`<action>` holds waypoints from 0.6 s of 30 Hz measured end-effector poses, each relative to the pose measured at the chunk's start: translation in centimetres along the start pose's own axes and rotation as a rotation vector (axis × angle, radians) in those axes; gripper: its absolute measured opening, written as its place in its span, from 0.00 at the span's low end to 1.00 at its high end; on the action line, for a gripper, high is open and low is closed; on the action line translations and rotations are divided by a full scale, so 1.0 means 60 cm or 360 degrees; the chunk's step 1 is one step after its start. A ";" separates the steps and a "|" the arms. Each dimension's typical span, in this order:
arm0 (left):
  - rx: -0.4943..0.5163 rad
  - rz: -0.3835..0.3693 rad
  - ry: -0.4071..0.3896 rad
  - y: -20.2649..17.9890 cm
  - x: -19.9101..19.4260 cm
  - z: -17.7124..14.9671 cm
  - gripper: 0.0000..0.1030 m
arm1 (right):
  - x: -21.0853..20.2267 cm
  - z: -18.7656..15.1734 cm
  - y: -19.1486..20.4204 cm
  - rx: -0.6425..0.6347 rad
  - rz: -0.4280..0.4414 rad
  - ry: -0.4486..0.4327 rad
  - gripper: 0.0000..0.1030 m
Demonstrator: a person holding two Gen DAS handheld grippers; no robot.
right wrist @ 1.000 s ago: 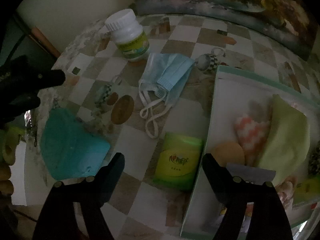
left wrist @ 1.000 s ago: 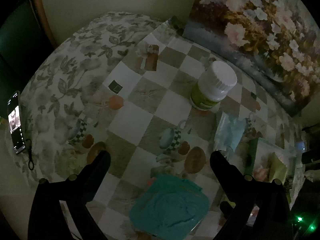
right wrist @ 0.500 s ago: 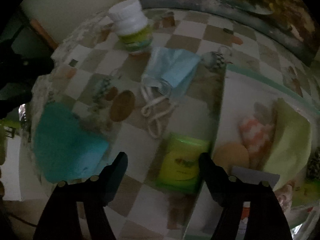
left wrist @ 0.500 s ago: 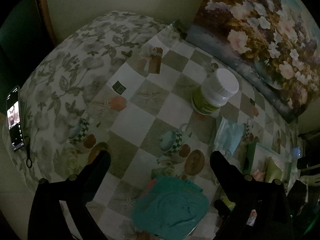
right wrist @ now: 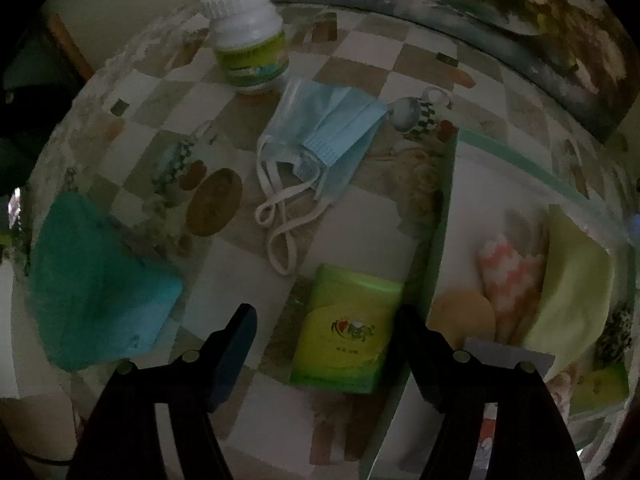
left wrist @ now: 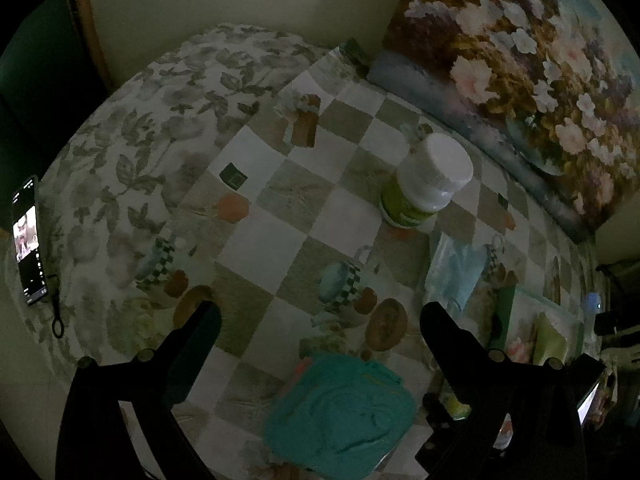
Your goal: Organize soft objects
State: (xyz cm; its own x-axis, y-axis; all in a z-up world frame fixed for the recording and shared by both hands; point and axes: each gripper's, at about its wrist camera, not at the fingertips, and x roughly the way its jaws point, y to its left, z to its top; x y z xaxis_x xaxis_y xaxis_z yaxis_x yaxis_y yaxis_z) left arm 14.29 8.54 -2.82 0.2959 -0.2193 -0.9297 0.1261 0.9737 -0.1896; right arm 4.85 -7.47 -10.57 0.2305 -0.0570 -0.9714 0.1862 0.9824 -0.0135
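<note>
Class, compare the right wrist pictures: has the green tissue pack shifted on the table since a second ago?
No. The green tissue pack still lies against the tray's left wall, below the blue mask. It only looks bigger because the right gripper has come closer.

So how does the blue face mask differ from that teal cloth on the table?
The face mask is pale blue, pleated and has white ear loops trailing from it; the teal cloth is darker, plain and has no loops. The mask lies near the white bottle; the cloth lies further left. Both lie loose on the tablecloth, outside the tray.
</note>
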 end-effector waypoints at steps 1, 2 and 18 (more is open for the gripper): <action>0.0003 -0.0002 0.0005 -0.001 0.002 0.000 0.97 | 0.000 0.000 0.002 -0.0011 -0.0002 -0.0002 0.73; 0.0007 -0.0004 0.0011 -0.002 0.004 -0.001 0.97 | -0.002 -0.001 0.003 -0.0024 0.0014 -0.0009 0.73; 0.0030 -0.0003 0.0020 -0.012 0.009 0.000 0.97 | 0.008 -0.009 0.026 -0.0109 -0.0032 0.0025 0.69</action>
State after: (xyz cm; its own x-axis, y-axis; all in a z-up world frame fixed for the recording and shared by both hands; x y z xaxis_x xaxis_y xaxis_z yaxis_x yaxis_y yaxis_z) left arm 14.38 7.73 -3.21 0.2836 -0.2205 -0.9332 0.1445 0.9719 -0.1857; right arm 4.73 -5.89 -11.21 0.2122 -0.0747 -0.9744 0.1247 0.9910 -0.0488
